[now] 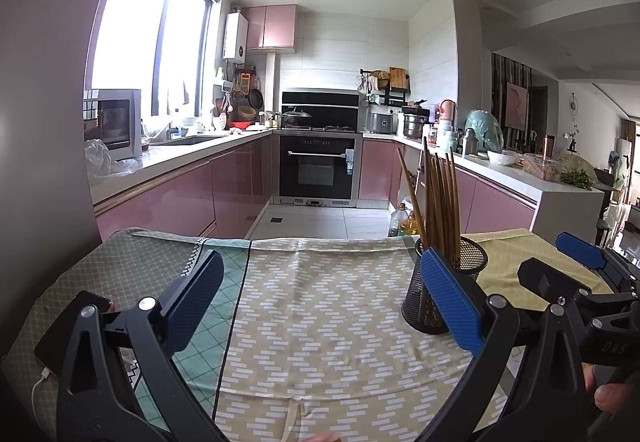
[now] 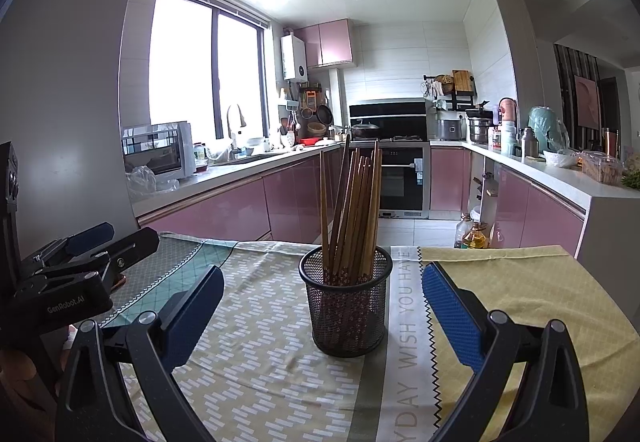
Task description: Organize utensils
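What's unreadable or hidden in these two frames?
- Chopsticks' lower ends: right wrist view, veiled by the mesh holder; exact count unclear where they overlap.
- Mesh holder's left side: left wrist view, covered by the left claw's blue finger.
- Tablecloth lettering: right wrist view, cut off by the bottom edge.
- Dark phone-like object: left wrist view, mostly behind the claw frame.
- Right claw: open, holding nothing.
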`<action>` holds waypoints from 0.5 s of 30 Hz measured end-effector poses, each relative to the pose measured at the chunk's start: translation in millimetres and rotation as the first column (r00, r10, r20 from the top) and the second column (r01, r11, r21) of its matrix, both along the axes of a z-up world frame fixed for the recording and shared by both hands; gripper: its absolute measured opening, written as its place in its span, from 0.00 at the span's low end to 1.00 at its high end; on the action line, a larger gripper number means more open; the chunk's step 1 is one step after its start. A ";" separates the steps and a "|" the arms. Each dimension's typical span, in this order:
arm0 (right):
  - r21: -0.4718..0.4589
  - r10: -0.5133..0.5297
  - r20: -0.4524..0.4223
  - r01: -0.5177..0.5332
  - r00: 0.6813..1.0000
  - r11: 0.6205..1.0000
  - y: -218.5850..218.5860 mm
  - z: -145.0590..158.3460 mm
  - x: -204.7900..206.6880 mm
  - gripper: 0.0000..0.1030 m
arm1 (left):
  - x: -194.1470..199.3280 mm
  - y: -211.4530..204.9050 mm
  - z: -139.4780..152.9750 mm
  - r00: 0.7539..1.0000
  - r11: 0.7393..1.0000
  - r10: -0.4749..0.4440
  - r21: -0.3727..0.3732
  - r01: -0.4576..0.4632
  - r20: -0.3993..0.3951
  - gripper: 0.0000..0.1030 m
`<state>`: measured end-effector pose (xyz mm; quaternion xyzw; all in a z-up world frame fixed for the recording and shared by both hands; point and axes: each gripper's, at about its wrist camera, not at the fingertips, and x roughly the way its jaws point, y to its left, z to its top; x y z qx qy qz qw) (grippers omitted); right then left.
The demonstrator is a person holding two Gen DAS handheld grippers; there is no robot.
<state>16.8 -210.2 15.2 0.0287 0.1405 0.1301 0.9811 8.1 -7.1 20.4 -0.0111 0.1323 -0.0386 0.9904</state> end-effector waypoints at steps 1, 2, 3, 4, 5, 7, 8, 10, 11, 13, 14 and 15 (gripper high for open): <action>0.001 0.000 0.000 0.000 1.000 1.000 0.9 -0.3 -0.4 0.93 | 0.0 0.1 0.0 1.000 1.000 -0.001 0.000 0.001 0.000 0.94; 0.001 0.001 0.000 -0.001 1.000 1.000 1.3 -0.5 -0.6 0.93 | 0.1 0.1 0.0 1.000 1.000 -0.002 -0.001 0.002 0.000 0.94; 0.001 0.001 0.000 -0.001 1.000 1.000 1.7 -0.2 -0.9 0.93 | 0.0 0.3 0.1 1.000 1.000 -0.002 -0.001 0.002 0.000 0.94; 0.000 0.000 0.001 0.000 1.000 1.000 2.7 -0.2 -1.4 0.93 | 0.0 0.3 0.1 1.000 1.000 -0.001 -0.001 0.001 0.000 0.94; 0.002 0.001 0.001 -0.001 1.000 1.000 2.6 -0.1 -1.4 0.93 | 0.1 0.4 -0.1 1.000 1.000 -0.003 -0.002 0.003 -0.001 0.94; 0.001 0.000 0.000 0.000 1.000 1.000 2.7 -0.3 -1.4 0.93 | -0.1 0.3 0.0 1.000 1.000 -0.001 0.000 0.001 0.000 0.94; 0.002 0.000 0.001 0.000 1.000 1.000 3.3 -0.7 -1.6 0.93 | -0.1 0.4 -0.1 1.000 1.000 -0.001 -0.001 0.001 0.000 0.94; 0.003 -0.001 0.002 0.001 1.000 1.000 3.9 -0.6 -2.0 0.93 | 0.0 0.3 -0.2 1.000 1.000 -0.004 -0.002 0.004 -0.001 0.94; 0.003 -0.002 0.002 0.002 1.000 1.000 4.2 -0.5 -2.0 0.93 | -0.2 0.2 -0.1 1.000 1.000 -0.001 -0.001 0.001 0.001 0.94; 0.004 -0.003 0.003 0.003 1.000 1.000 4.8 -0.7 -2.3 0.93 | 0.0 0.4 -0.2 1.000 1.000 -0.003 -0.002 0.003 0.000 0.94; 0.005 -0.003 0.003 0.003 1.000 1.000 4.7 -0.4 -2.4 0.93 | -0.1 0.3 -0.1 1.000 1.000 -0.002 -0.001 0.002 0.000 0.94; 0.005 -0.002 0.003 0.002 1.000 1.000 4.5 -0.5 -2.4 0.93 | -0.1 0.4 -0.1 1.000 1.000 -0.002 -0.002 0.002 0.001 0.94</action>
